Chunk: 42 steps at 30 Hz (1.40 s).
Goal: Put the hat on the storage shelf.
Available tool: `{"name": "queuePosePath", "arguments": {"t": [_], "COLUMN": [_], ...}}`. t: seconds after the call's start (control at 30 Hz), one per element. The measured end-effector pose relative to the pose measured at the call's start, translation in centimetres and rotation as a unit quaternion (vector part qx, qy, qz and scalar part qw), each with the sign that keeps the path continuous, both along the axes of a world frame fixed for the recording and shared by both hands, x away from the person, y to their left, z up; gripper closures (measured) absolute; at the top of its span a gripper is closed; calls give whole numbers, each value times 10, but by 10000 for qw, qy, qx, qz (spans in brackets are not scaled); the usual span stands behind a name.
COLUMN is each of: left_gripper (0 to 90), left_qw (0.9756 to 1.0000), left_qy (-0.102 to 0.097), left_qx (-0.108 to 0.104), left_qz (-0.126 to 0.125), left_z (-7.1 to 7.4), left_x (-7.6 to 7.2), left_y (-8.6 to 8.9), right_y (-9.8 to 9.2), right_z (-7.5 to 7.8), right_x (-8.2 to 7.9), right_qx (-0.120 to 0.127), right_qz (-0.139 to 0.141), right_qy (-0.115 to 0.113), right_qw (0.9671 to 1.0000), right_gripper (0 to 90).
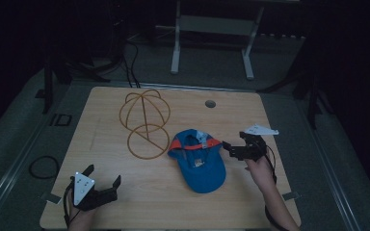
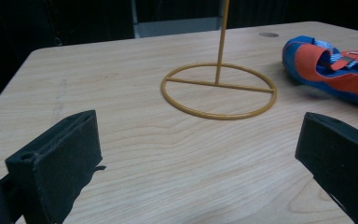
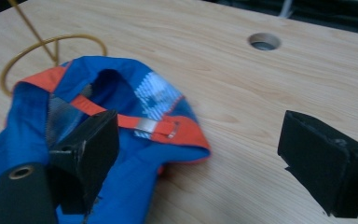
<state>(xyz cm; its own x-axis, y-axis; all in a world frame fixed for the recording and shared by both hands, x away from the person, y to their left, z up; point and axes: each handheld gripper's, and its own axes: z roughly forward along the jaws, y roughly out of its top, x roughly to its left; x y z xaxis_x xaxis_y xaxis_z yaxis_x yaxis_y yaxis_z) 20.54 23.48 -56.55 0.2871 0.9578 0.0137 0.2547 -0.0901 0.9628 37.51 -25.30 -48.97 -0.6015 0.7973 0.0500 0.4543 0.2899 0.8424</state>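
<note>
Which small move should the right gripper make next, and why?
Probably ease the right gripper forward and close on the cap edge: its jaws stand open, one already over the blue fabric, the cap lies upside down beside the wire stand.

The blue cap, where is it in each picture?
High view: blue cap lies mid-table, right of the wire stand.
Left gripper view: at the right edge.
Right gripper view: lower left, by the left jaw.
Shared landmark: the stand's gold ring base.

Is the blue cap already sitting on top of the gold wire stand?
No, the blue cap lies upside down on the table, beside the ring base of the gold wire stand.
</note>
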Motion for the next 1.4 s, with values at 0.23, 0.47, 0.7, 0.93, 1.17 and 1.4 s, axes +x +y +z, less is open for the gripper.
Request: {"name": "queuePosePath", "arguments": {"t": [0.23,0.47,0.7,0.93,1.17,1.4], "left_gripper": [5,5,5,5,6,6], "left_qw": [10000,9998,9999,9998,9998,9998], "left_qy": [-41,-59,-78,-82,-65,-46], "left_qx": [-77,169,-2,-41,-124,-152], "left_qz": [4,-89,-118,-147,-141,-149], "left_z": [0,0,2,2,1,1], "left_x": [0,-1,-3,-3,-2,-2], "left_y": [-1,-4,-4,-4,-3,-2], "right_y": [24,47,67,83,98,109], "right_z": [0,-4,-12,-22,-38,-55], "right_x": [16,35,50,69,83,82], "right_qx": [84,-31,-225,-660,-965,-1445], "right_qz": [553,874,1057,1093,1132,1213], "right_qy": [219,472,560,639,843,853], "right_qw": [9982,9950,9926,9898,9853,9783], "right_gripper": [131,131,144,241,262,244]}}
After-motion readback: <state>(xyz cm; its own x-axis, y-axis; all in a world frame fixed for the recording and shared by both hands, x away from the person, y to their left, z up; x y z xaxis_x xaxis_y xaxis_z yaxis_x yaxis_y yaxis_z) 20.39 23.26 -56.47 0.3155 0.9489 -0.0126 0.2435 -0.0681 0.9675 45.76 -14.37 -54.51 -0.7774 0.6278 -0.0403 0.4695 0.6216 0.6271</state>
